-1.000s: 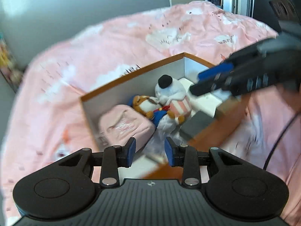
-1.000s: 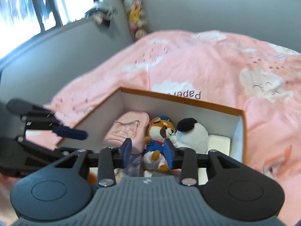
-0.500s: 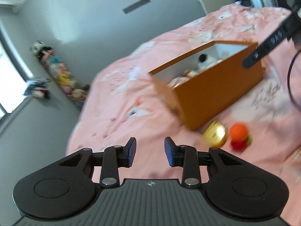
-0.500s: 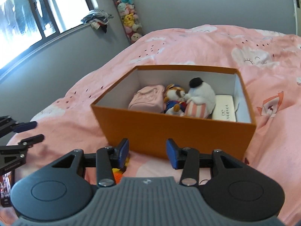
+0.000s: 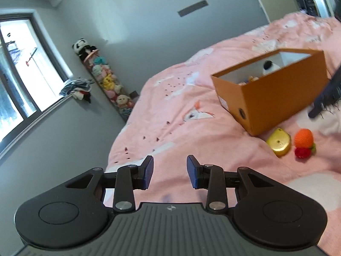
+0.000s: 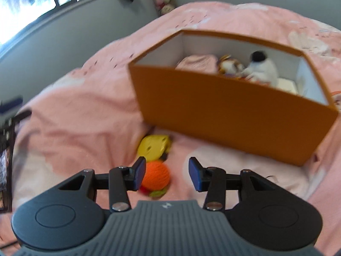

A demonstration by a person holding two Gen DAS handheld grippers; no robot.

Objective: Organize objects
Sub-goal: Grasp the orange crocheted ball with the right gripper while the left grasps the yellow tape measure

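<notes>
The right gripper (image 6: 167,172) has its jaws apart with nothing clamped between them. It's tilted down over the pink bedspread (image 6: 81,111), and the orange knitted ball (image 6: 155,176) sits right below it, just next to the left blue pad (image 6: 140,171), though whether the pad actually touches the ball is hard to call from this angle. A little red and green knitted bit (image 6: 156,192) is attached to the ball's near side. Just past the ball lies the yellow toy (image 6: 153,147), close to the near corner of the orange box (image 6: 223,115).

The box stands open on the bed with white inner walls. Inside it there's a pink pouch (image 6: 198,64) on the left, a small orange-and-white plush (image 6: 231,65) in the middle, a white plush with a black top (image 6: 263,68) next to it, and a flat white item (image 6: 286,85) at the right end.

The left gripper (image 5: 169,171) is also released, jaws apart and empty, hovering over bare bedspread well away from the box. From its camera the yellow toy and orange ball lie side by side in front of the box corner. Off by the grey wall there's a column of stuffed toys (image 5: 106,81) beside the window (image 5: 17,72).
</notes>
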